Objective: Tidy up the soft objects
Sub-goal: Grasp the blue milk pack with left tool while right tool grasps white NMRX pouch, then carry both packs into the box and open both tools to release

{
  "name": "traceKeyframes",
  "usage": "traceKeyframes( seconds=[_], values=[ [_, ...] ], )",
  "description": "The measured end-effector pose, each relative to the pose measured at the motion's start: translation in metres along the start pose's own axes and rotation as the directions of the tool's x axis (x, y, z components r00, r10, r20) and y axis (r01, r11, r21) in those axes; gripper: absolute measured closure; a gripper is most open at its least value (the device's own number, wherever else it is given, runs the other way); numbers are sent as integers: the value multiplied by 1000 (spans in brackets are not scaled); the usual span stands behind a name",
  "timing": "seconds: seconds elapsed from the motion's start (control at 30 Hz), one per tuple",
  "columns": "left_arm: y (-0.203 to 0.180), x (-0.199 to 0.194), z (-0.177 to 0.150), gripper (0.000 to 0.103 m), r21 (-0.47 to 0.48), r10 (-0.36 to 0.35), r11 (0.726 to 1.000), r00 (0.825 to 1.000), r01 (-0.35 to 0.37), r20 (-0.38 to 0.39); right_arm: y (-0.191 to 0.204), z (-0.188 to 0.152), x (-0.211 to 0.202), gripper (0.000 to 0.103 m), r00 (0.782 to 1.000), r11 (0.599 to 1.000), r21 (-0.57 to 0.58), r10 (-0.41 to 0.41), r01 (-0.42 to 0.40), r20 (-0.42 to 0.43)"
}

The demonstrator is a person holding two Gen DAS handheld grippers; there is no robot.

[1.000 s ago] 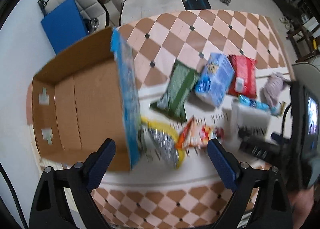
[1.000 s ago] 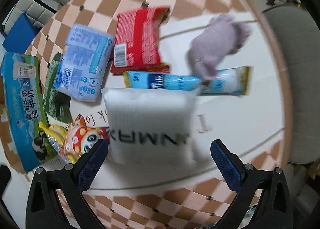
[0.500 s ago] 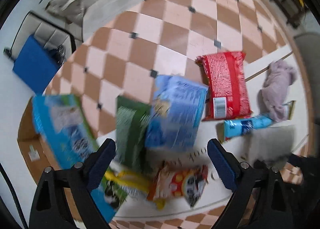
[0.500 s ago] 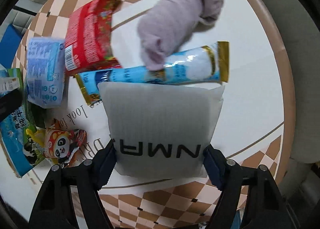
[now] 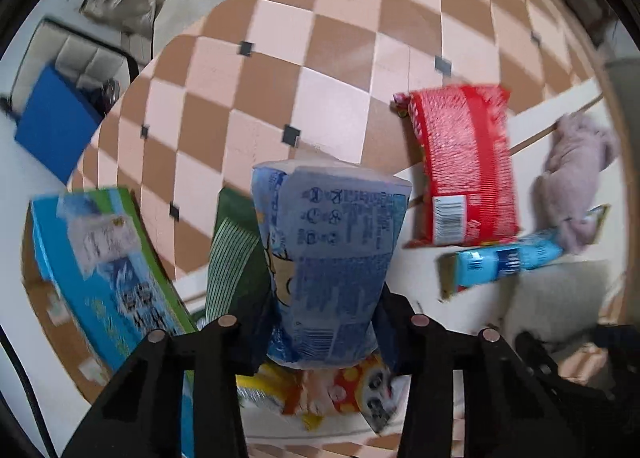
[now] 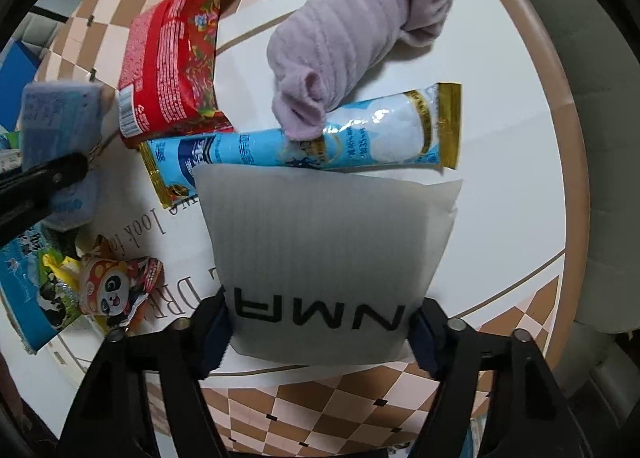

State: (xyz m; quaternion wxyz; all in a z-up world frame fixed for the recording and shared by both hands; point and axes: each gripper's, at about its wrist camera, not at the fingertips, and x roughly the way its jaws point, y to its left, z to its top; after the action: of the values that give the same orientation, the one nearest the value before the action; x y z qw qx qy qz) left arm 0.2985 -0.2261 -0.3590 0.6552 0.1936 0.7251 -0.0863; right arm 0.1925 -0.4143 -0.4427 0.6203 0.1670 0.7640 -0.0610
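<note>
My left gripper [image 5: 320, 322] is shut on a light blue soft pack [image 5: 332, 266], gripped at its near end; the same pack [image 6: 56, 118] shows at the left of the right wrist view. My right gripper [image 6: 320, 322] is shut on a grey-white pillow pack [image 6: 324, 254] printed with black letters, on the round white table [image 6: 500, 138]. A lilac plush cloth [image 6: 352, 38] lies across a long blue and gold sachet [image 6: 304, 146]. A red bag [image 6: 172, 62] lies to their left. A panda snack packet [image 6: 112, 290] lies near the front left.
A cardboard box with a blue and green carton panel [image 5: 108, 278] stands at the left beside the table. A green striped bag [image 5: 232, 254] lies behind the blue pack. A grey chair [image 6: 600, 138] stands at the table's right. Checkered floor [image 5: 280, 78] lies beyond.
My left gripper swung right from the box to the blue pack and shut on it. My right gripper moved in on the pillow pack and shut on its near end.
</note>
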Motion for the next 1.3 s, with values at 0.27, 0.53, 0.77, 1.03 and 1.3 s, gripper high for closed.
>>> traceKeyframes(
  seconds=[0.27, 0.53, 0.77, 1.03, 1.3],
  values=[
    [56, -66, -43, 63, -145, -275, 947, 957, 286, 86, -16, -22, -51, 34, 994, 996, -11, 93, -93, 53],
    [133, -119, -101, 63, -247, -328, 892, 917, 379, 226, 57, -53, -130, 34, 970, 967, -186, 200, -172, 141],
    [238, -122, -137, 63, -337, -314, 854, 910, 396, 272, 212, -69, -166, 34, 954, 902, -389, 261, -187, 146],
    [346, -58, -143, 62, -408, -347, 815, 911, 411, 223, 364, -50, -130, 34, 971, 856, -506, 198, -105, 135],
    [395, 21, -120, 61, -427, -424, 789, 894, 443, 145, 444, -19, -55, 33, 992, 844, -537, 66, -1, 103]
  ],
)
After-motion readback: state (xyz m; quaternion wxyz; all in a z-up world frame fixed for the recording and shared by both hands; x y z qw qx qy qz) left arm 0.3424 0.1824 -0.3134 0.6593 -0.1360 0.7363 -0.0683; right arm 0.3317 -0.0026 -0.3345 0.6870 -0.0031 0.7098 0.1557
